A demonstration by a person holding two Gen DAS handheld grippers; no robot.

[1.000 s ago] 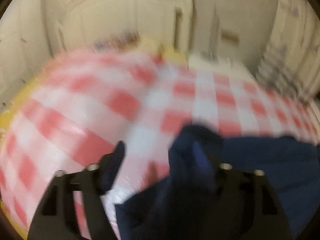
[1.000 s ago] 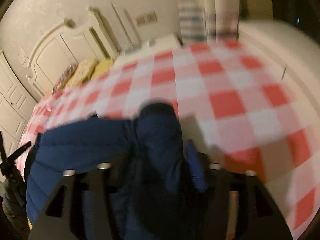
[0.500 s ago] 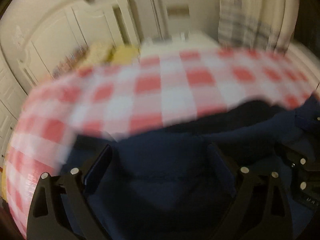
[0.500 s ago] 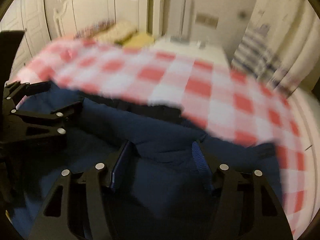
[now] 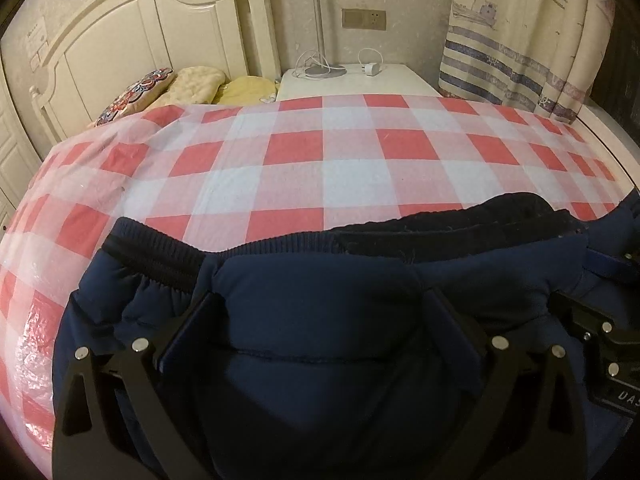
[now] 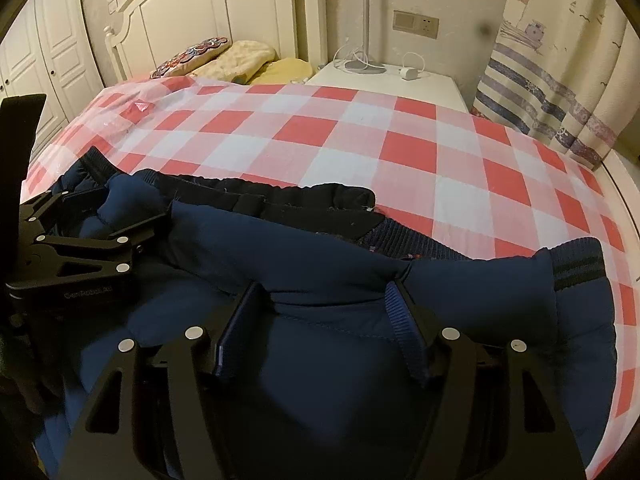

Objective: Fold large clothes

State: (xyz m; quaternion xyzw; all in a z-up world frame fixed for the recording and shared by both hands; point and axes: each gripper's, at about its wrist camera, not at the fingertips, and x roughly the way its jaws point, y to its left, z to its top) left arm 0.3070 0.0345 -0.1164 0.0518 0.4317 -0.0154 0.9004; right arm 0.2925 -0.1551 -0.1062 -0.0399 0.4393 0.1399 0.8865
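While lying crosswise, navy jacket (image 5: pixel 320 312), ribbed hem (image 5: pixel 160 256) facing headboard (image 5: pixel 132 28)

A red-and-white checked cover (image 5: pixel 296 168) lay over the bed. Pillows (image 5: pixel 192 86) sat against a cream headboard (image 5: pixel 132 36). A white nightstand (image 5: pixel 356 80) held a lamp base (image 5: pixel 320 70) and charger (image 5: pixel 372 69), beside nautical curtains (image 5: pixel 520 40).

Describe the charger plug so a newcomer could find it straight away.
Look past the far end of the red-and-white checked bed cover to the white bedside table by the striped curtain. The charger plug, a small white cube with a looped cable, sits right of the lamp base.
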